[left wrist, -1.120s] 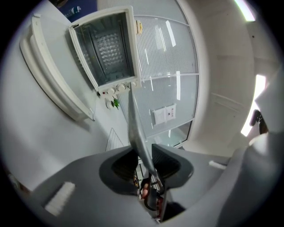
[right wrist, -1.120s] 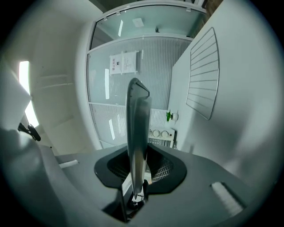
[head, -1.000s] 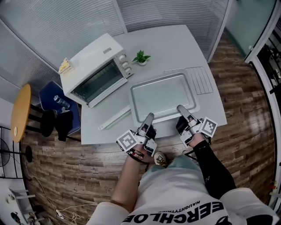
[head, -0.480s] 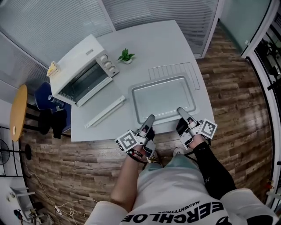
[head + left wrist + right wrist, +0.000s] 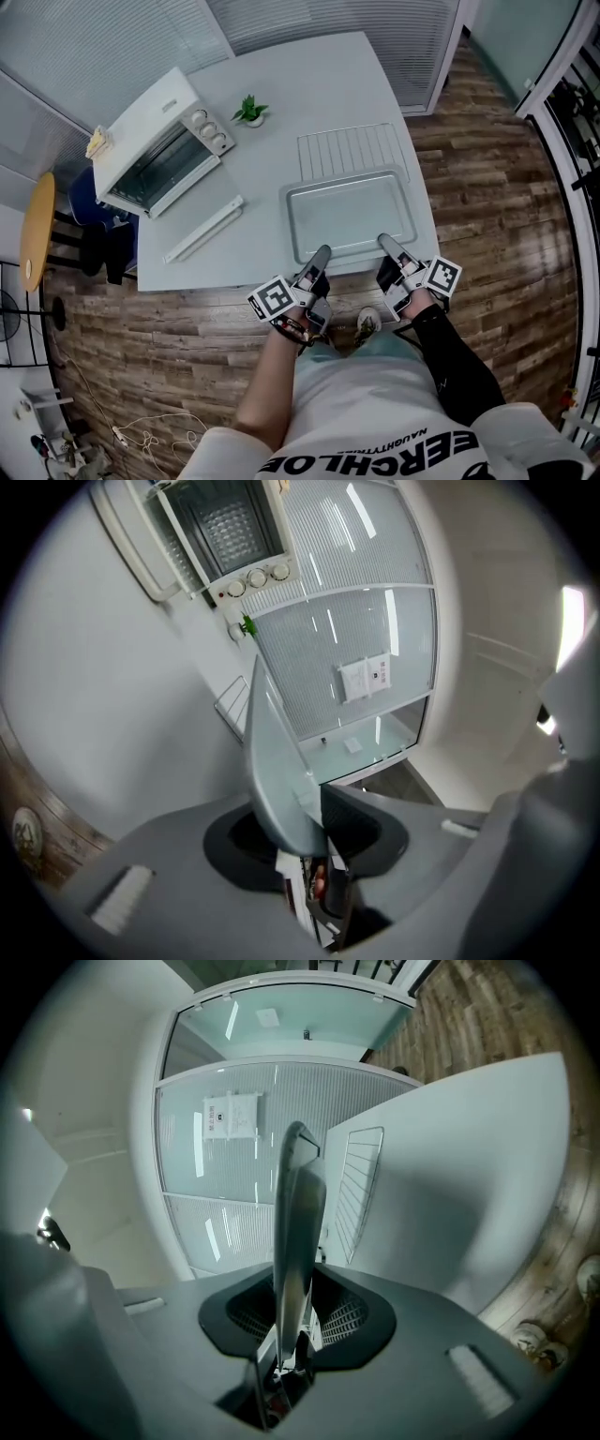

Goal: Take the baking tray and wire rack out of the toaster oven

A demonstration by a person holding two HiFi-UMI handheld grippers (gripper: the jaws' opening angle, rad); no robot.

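1. white table (image 5: 319, 84) on a wood-plank floor (image 5: 497, 187) fills the head view; the toaster oven (image 5: 155, 141) sits at upper left with its door open.
2. my left gripper (image 5: 322, 251) and right gripper (image 5: 384, 240) each clamp the near rim of the baking tray (image 5: 352, 214), at centre frame.
3. the wire rack (image 5: 347, 150) lies flat on the table, just above the tray in the frame.
4. a small plant (image 5: 249, 111) stands right of the oven.
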